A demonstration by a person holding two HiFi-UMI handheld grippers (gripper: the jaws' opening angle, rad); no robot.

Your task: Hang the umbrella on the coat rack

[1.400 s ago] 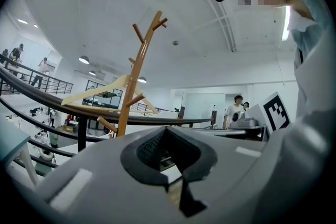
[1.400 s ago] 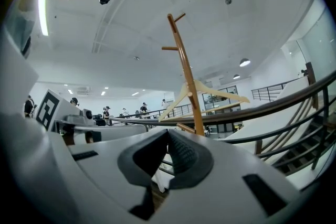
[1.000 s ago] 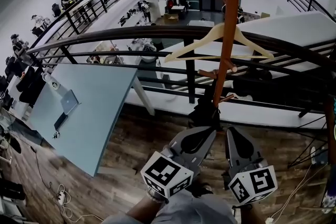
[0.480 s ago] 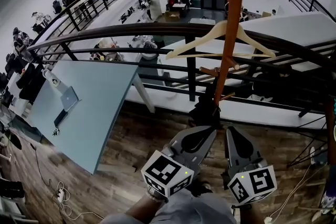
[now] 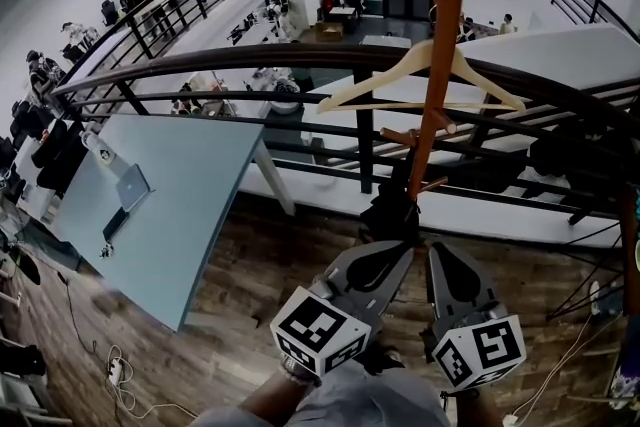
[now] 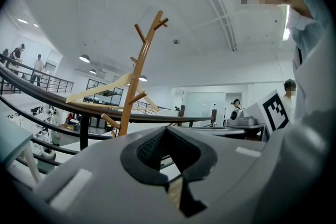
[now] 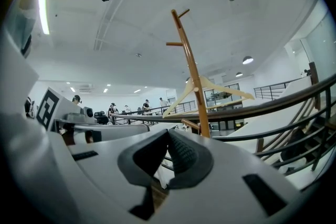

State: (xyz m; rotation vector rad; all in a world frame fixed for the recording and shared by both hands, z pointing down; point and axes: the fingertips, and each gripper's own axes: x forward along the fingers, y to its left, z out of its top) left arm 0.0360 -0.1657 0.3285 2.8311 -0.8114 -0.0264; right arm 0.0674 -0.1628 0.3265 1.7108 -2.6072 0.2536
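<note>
The wooden coat rack [image 5: 436, 55] stands just beyond both grippers, by the black railing [image 5: 250, 65]. A pale wooden hanger [image 5: 420, 75] hangs on it. A dark bundle [image 5: 390, 210] sits low against the pole; I cannot tell whether it is the umbrella. My left gripper [image 5: 398, 248] and right gripper [image 5: 438, 248] point side by side at the pole's foot, jaws closed, nothing between them. The left gripper view shows the rack [image 6: 137, 76] above the closed left gripper [image 6: 165, 131]. The right gripper view shows the rack [image 7: 191, 71] behind the closed right gripper [image 7: 169, 134].
A pale blue table [image 5: 190, 205] with a laptop [image 5: 130, 192] stands to the left on the wood floor. Cables and a power strip [image 5: 115, 375] lie at lower left. Beyond the railing is a lower hall with desks and several people.
The head view has shifted a little, so the rack sits slightly further right. Both grippers stay closed and nearly in place.
</note>
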